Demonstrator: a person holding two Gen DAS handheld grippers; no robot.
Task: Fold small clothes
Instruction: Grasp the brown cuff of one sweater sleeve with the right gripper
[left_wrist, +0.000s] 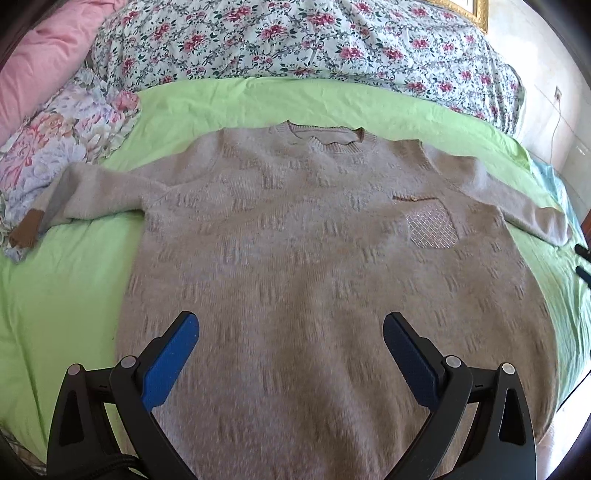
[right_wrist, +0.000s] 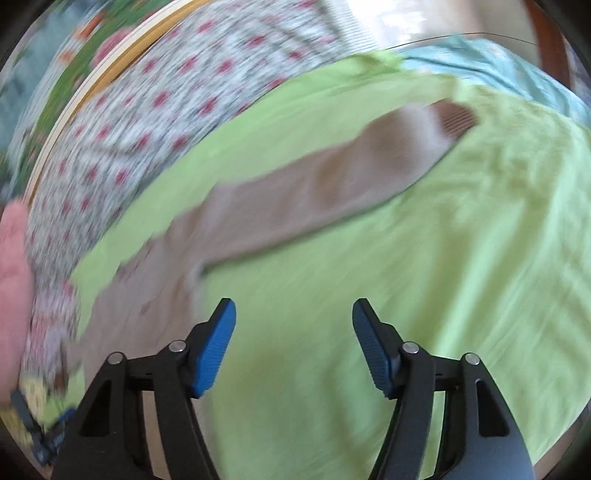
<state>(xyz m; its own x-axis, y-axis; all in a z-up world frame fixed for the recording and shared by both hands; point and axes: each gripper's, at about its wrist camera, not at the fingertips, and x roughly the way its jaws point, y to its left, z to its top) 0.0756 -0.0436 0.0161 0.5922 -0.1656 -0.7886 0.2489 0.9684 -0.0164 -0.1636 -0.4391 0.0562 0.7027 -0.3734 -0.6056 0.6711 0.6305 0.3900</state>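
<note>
1. Left wrist view: beige sweater (left_wrist: 314, 258) lies flat, front up, on the green sheet (left_wrist: 66, 288), sleeves out, ready for folding. Left gripper (left_wrist: 290, 332) hovers over its hem, jaws spread wide, empty.
2. Right wrist view, blurry: right gripper (right_wrist: 293, 325) over the sheet beside the sweater's sleeve (right_wrist: 314, 192), jaws spread, probably lining up a grab.

Bed (left_wrist: 66, 295) with a green sheet

A beige sweater (left_wrist: 295, 258) lies flat on it, sleeves spread; flowered bedding (left_wrist: 295, 40) and a pink pillow (left_wrist: 48, 55) sit behind.

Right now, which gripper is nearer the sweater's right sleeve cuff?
Right. The right gripper is open over the green sheet, facing that sleeve and its brown cuff. The left gripper is open over the sweater's hem.
</note>
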